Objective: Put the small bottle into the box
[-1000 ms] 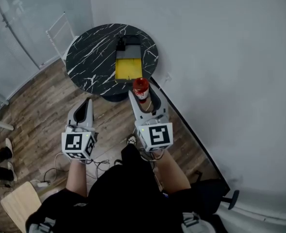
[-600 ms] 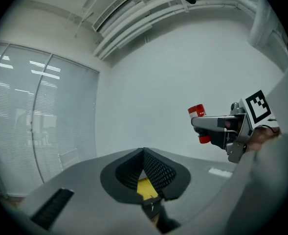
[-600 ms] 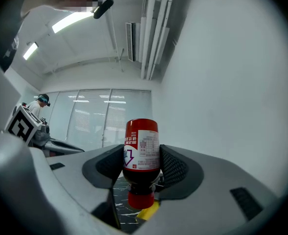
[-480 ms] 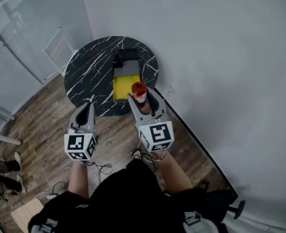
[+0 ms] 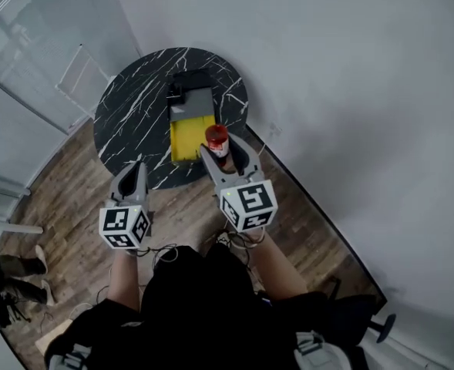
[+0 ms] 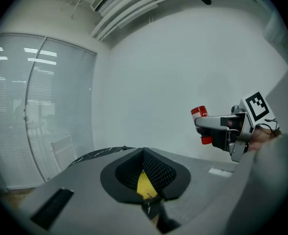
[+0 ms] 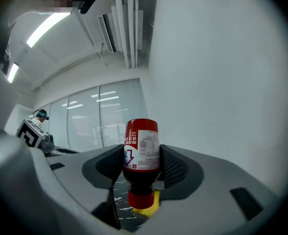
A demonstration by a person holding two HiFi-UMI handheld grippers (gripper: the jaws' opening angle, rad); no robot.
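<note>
A small dark bottle [image 5: 216, 139] with a red cap and white label is clamped in my right gripper [image 5: 223, 151], which is shut on it. In the right gripper view the bottle [image 7: 142, 153] hangs cap-down between the pads. It hovers just right of the open box [image 5: 183, 139], whose inside is yellow and which lies on the round black marble table [image 5: 126, 118]. My left gripper [image 5: 133, 174] is shut and empty, over the table's near edge. In the left gripper view its closed jaws [image 6: 144, 155] frame a strip of the yellow box [image 6: 144, 186], and the right gripper [image 6: 221, 127] holds the bottle [image 6: 200, 113] up at the right.
The box's grey lid [image 5: 193, 99] lies flat behind it, with a black part [image 5: 182, 87] further back. A white wall [image 5: 350, 91] runs close along the table's right. A white rack [image 5: 76, 72] and glass partition stand to the left. Cables [image 5: 165, 251] lie on the wooden floor.
Both grippers have come closer to the table. The bottle, earlier short of the table's near edge, now hangs beside the box's near right corner.
</note>
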